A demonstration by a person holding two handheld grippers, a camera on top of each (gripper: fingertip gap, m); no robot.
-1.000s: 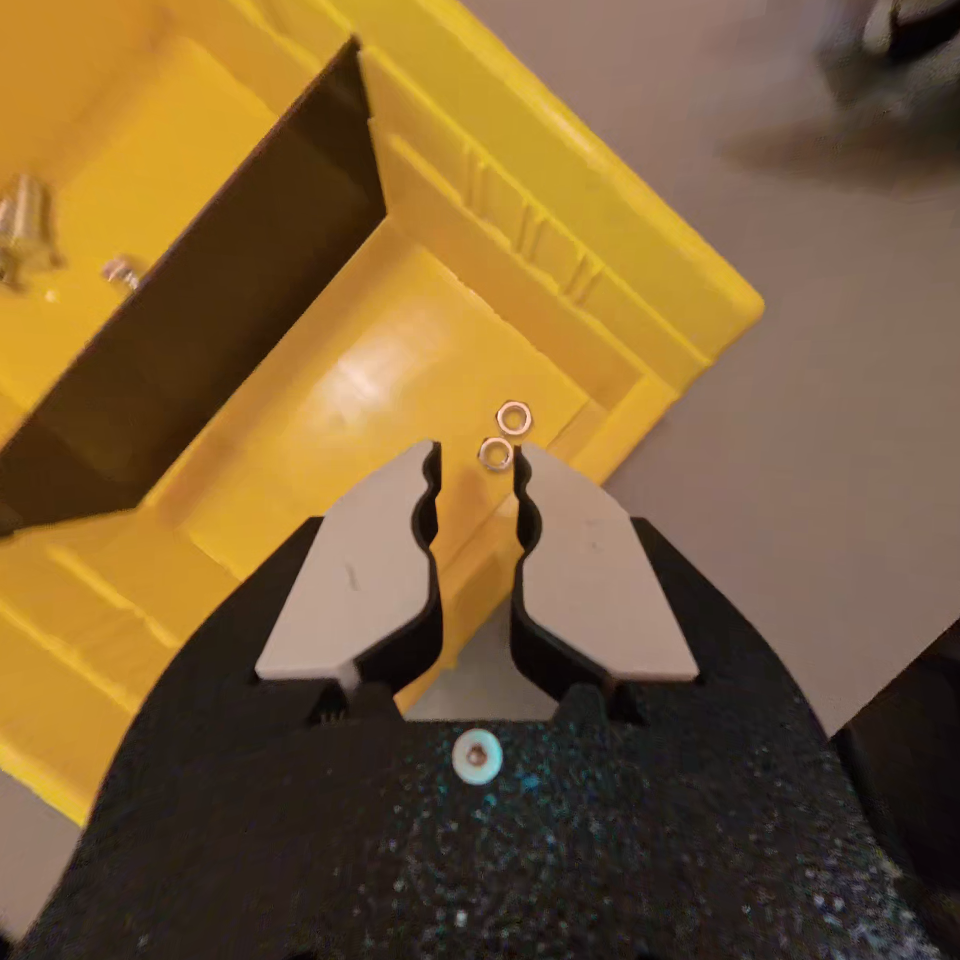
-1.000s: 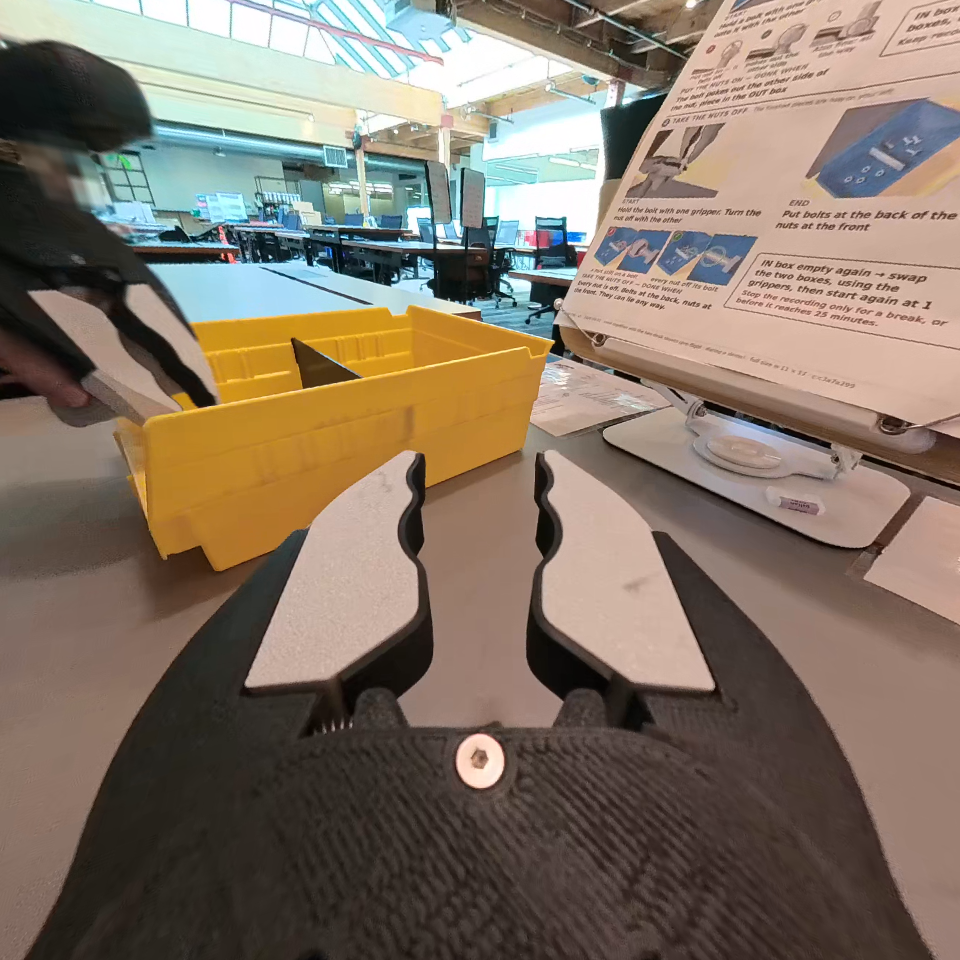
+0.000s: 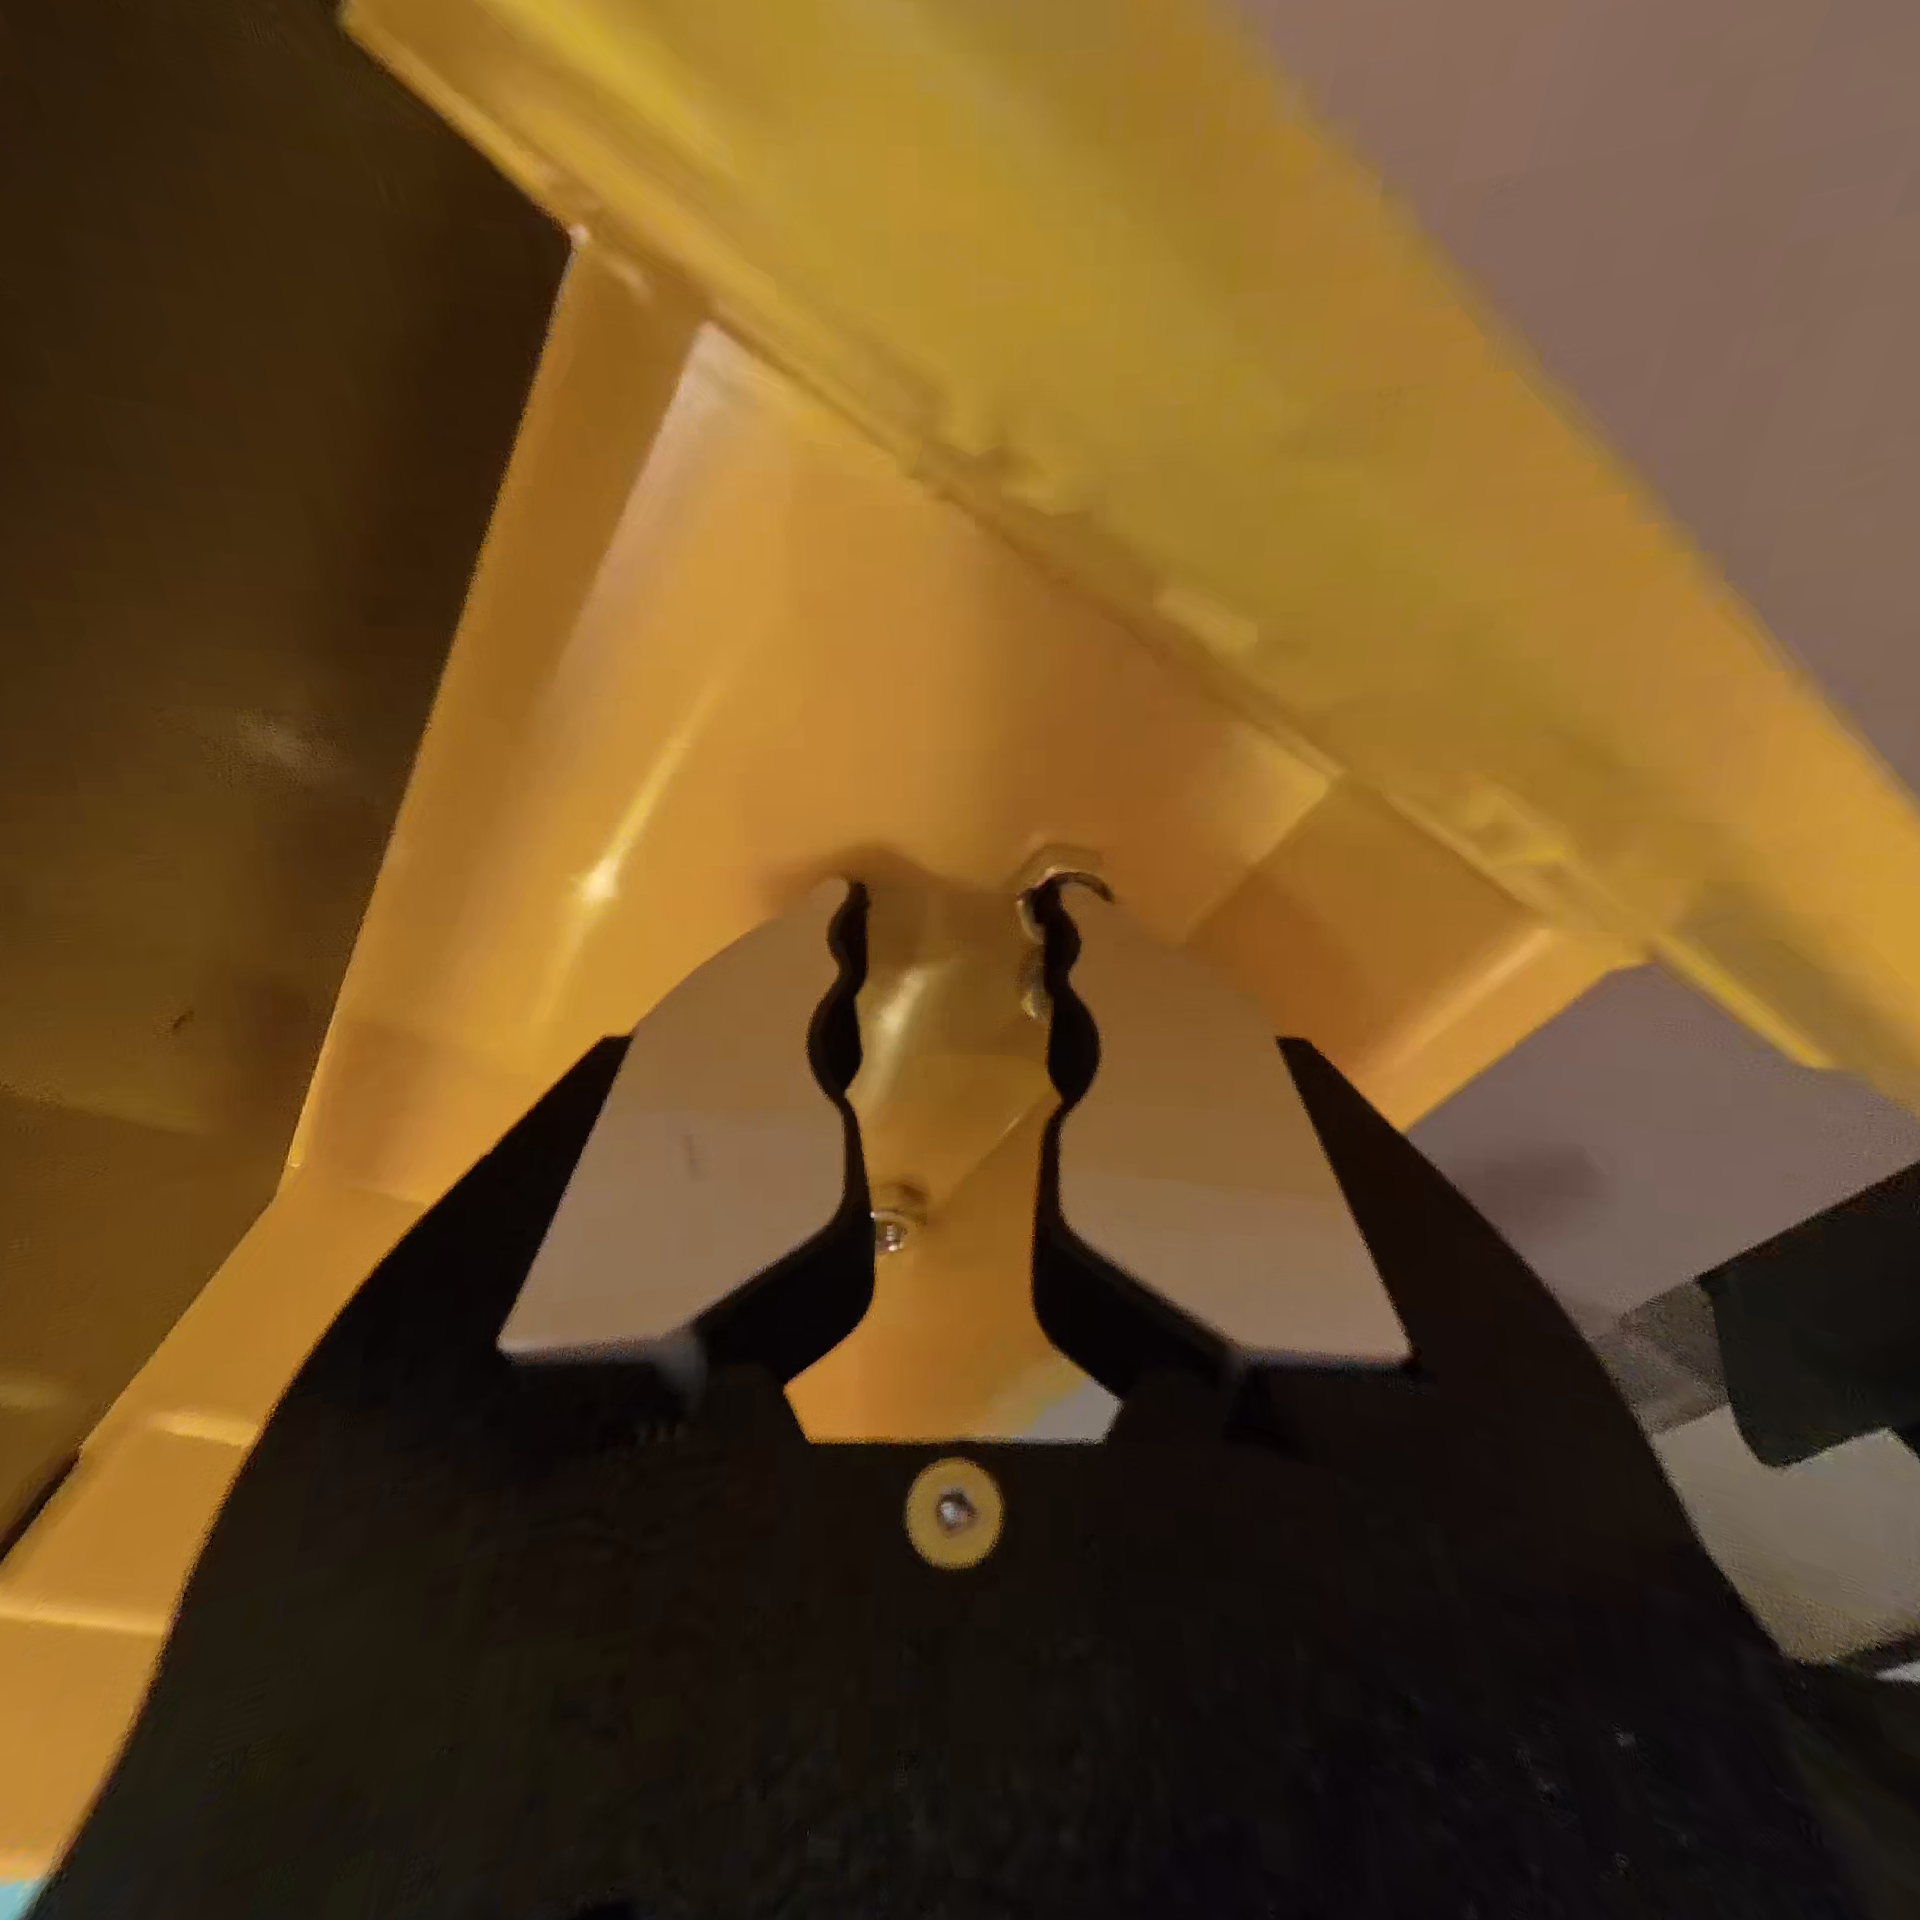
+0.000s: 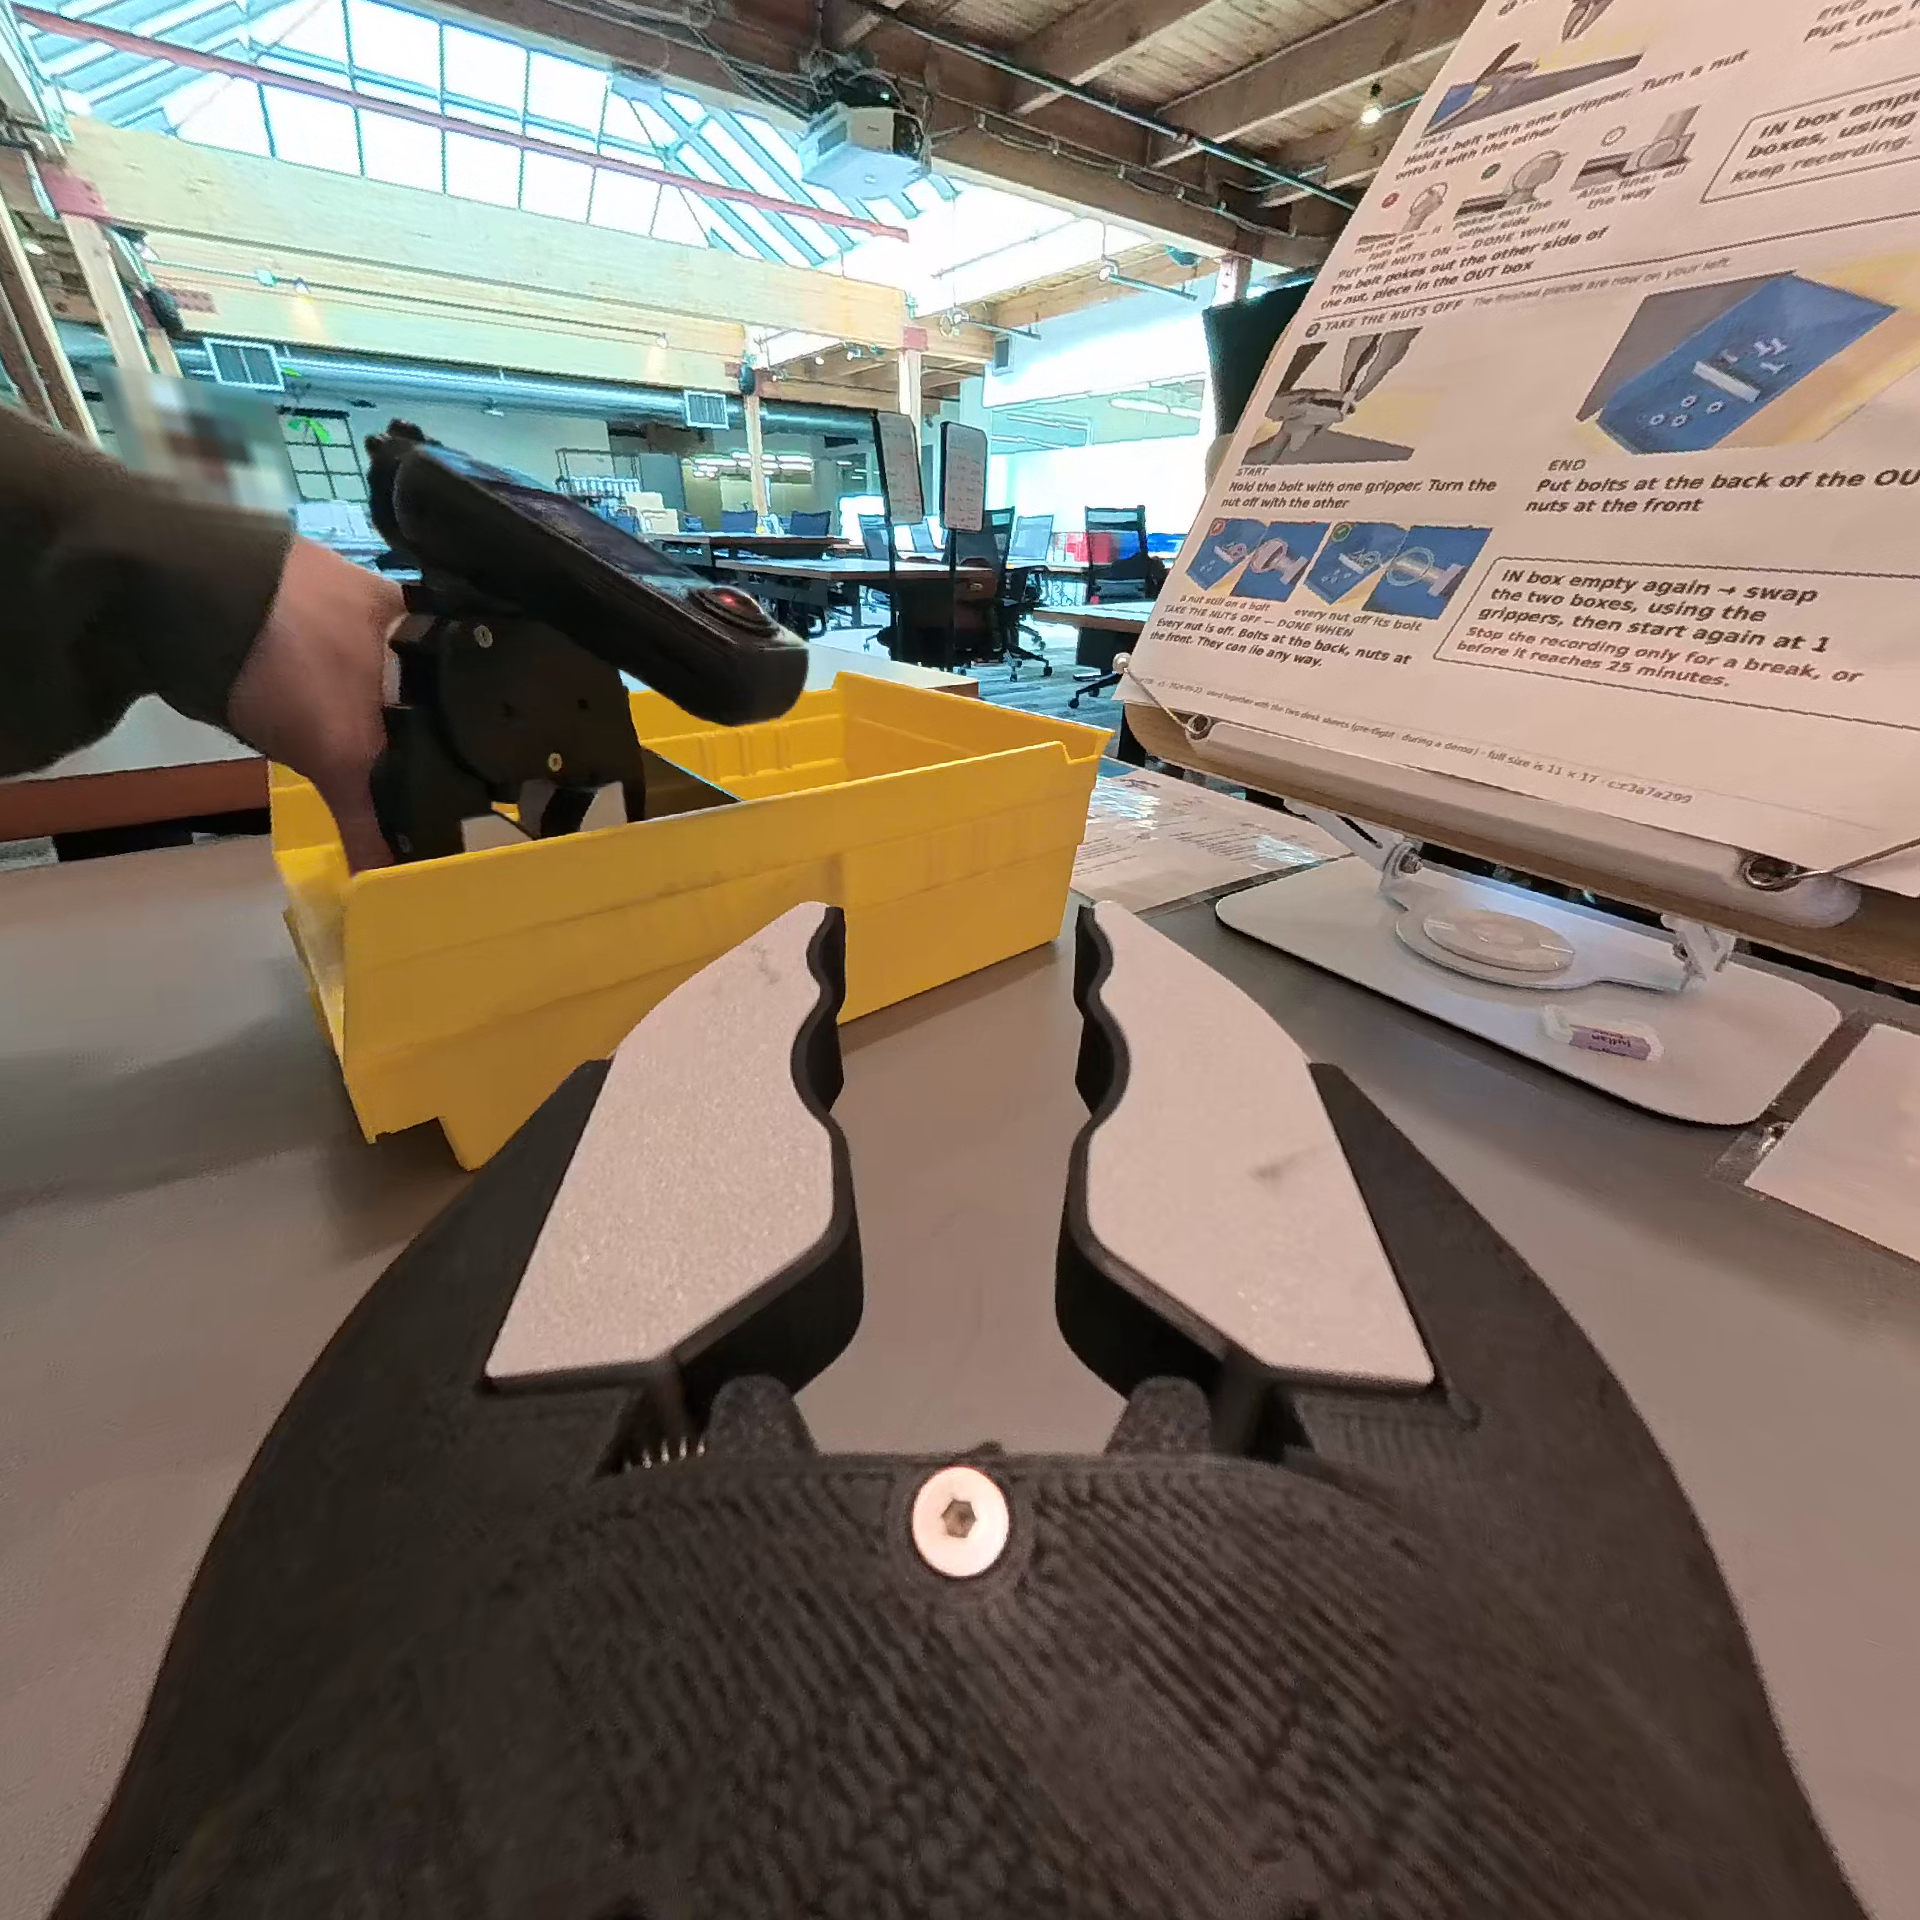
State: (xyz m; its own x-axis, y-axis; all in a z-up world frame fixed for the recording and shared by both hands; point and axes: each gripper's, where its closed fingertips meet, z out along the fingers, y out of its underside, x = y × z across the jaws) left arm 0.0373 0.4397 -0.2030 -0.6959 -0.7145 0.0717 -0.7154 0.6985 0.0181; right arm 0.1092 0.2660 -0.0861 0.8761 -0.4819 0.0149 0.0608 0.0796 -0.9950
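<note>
Two grippers: both are seen with jaws parted, nothing grasped.
Left gripper (image 3: 948, 902): lowered into the yellow bin (image 3: 1351, 436), frame centre; a nut (image 3: 1062, 871) is touched by its right finger.
Right gripper (image 4: 958, 940): held over the table (image 4: 187, 1299), lower frame, apart from the bin.

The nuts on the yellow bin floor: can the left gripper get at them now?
Probably yes. The left gripper is open, tips down on the yellow bin floor, one nut beside its right fingertip; nothing blocks it.

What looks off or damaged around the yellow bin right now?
Nothing stands out. The yellow bin sits flat on the table, undamaged. The left gripper is down inside it, open, by a small nut. The right gripper is open, empty.
</note>
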